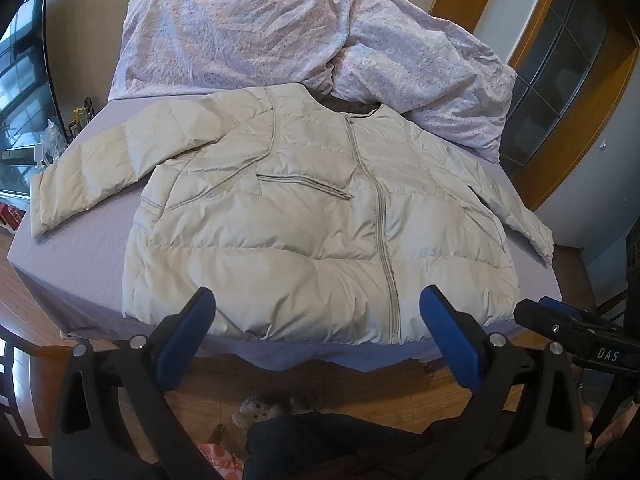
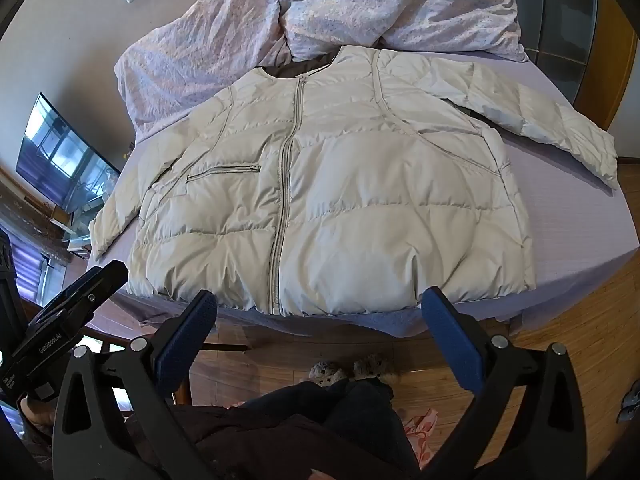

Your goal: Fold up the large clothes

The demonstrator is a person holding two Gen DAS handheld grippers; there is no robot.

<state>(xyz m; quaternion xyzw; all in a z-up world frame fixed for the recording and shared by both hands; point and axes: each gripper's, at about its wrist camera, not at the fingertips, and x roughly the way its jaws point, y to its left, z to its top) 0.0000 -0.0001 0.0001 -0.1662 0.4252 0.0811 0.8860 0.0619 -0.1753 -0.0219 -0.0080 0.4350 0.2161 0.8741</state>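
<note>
A cream puffer jacket (image 1: 304, 216) (image 2: 340, 200) lies flat and zipped on the lilac bed sheet (image 1: 72, 264) (image 2: 580, 232), collar away from me, both sleeves spread out to the sides. My left gripper (image 1: 318, 312) hovers open above the jacket's hem near the zipper, nothing between its blue pads. My right gripper (image 2: 320, 312) is also open over the hem at the bed's near edge, holding nothing. Each gripper shows at the edge of the other's view: the right one (image 1: 576, 332) and the left one (image 2: 68, 320).
A crumpled floral duvet (image 1: 280, 36) (image 2: 360, 4) is heaped at the head of the bed behind the collar. A television (image 2: 64, 164) stands to the left. Wooden floor (image 2: 560, 340) surrounds the bed; a person's dark-trousered legs (image 2: 320, 420) and fluffy slippers (image 2: 348, 370) are at the near edge.
</note>
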